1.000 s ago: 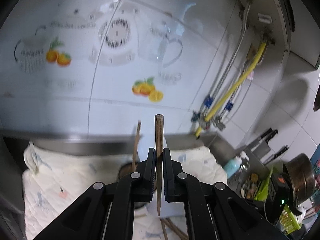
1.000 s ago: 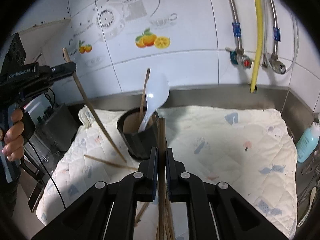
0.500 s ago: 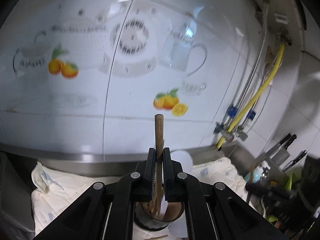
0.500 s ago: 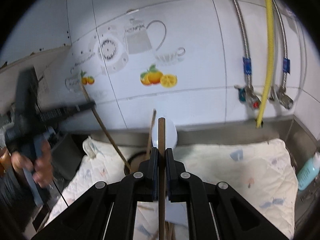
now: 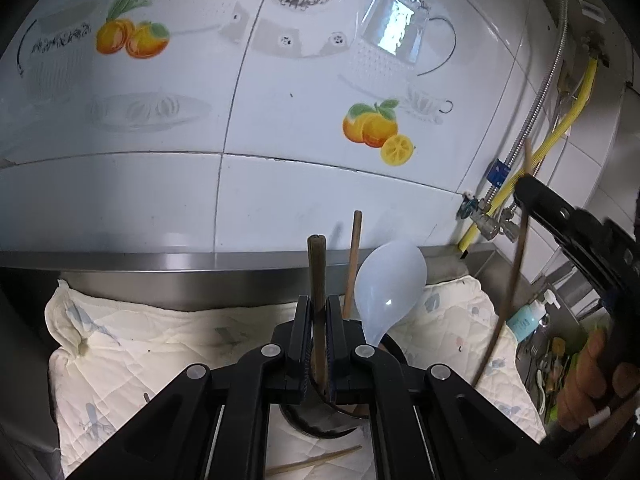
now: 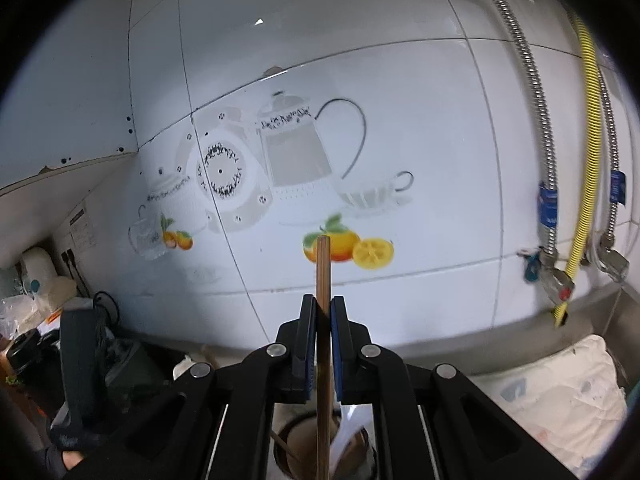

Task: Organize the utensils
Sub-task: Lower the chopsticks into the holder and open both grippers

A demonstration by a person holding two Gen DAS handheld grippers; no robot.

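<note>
now, left wrist view: the left gripper [image 5: 319, 340] is clamped on a dark brown wooden chopstick [image 5: 317, 280] that stands upright between its jaws, its lower end over the mouth of the dark round utensil holder [image 5: 320, 424] just below and ahead of the claw. a translucent white plastic spoon [image 5: 390, 284] and a lighter wooden chopstick [image 5: 352, 256] already lean in that holder, just right of the claw. one more thin chopstick [image 5: 316, 460] lies on the white quilted cloth [image 5: 132, 360] below. far right, the right gripper [image 5: 528, 194] pinches a long chopstick of its own, a hand [image 5: 592, 380] behind it.

right wrist view: the right gripper [image 6: 324, 344] is closed tight on a light brown chopstick [image 6: 323, 300], with the holder's mouth [image 6: 296, 452] beneath the claw.

the step in hand looks like dropping both sticks in; next, lower each tip inside the rim, then release. only the left view shows the loose chopstick and both claws.
</note>
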